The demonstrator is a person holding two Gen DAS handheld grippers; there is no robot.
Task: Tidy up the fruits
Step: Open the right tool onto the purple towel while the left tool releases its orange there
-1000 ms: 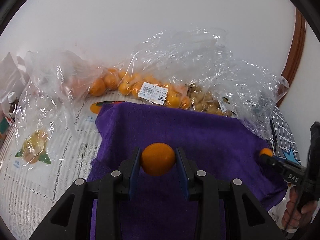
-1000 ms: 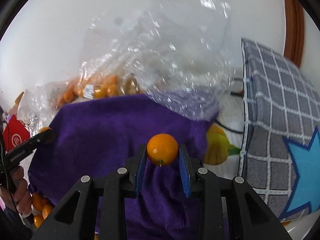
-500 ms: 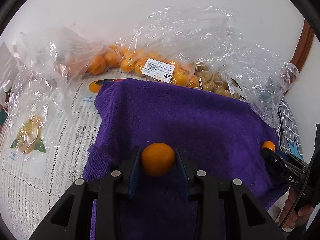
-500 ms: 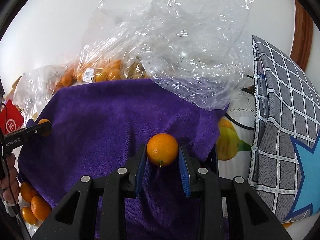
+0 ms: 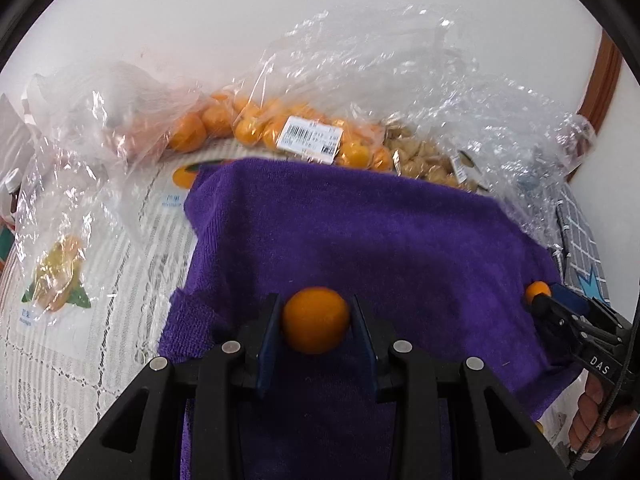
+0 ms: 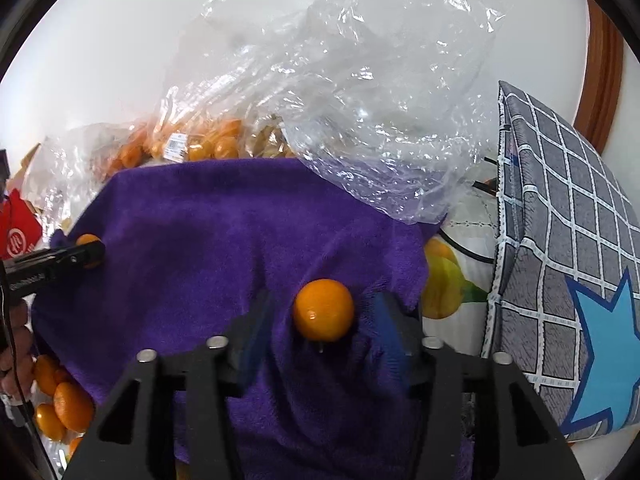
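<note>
Half a second before, the right gripper's pads had been tight against its orange; by this moment they had parted, and gaps showed on both sides of the fruit. The left gripper's hold had not changed, though the bags beyond the towel sat lower in its view than before.

Going left to right in the left wrist view: the left gripper (image 5: 316, 322) was clamped on a small orange (image 5: 316, 320), both blue pads pressed to its sides, above the near part of the purple towel (image 5: 360, 232). A lace tablecloth (image 5: 72, 360) lay to the left of the towel. Beyond the towel's far edge lay a clear bag of oranges (image 5: 280, 128) with a barcode label, and to its right a bag of pale husked fruit (image 5: 424, 156). At the far right of that view the right gripper (image 5: 538, 300) appeared from the side.

In the right wrist view the right gripper (image 6: 324, 320) stood with its fingers (image 6: 256, 332) spread apart, touching nothing. The second orange (image 6: 324, 310) sat between them on the towel's right portion. A loose pile of oranges (image 6: 60, 396) lay at the near left, and a grey checked cushion (image 6: 560, 220) stood at the right.
</note>
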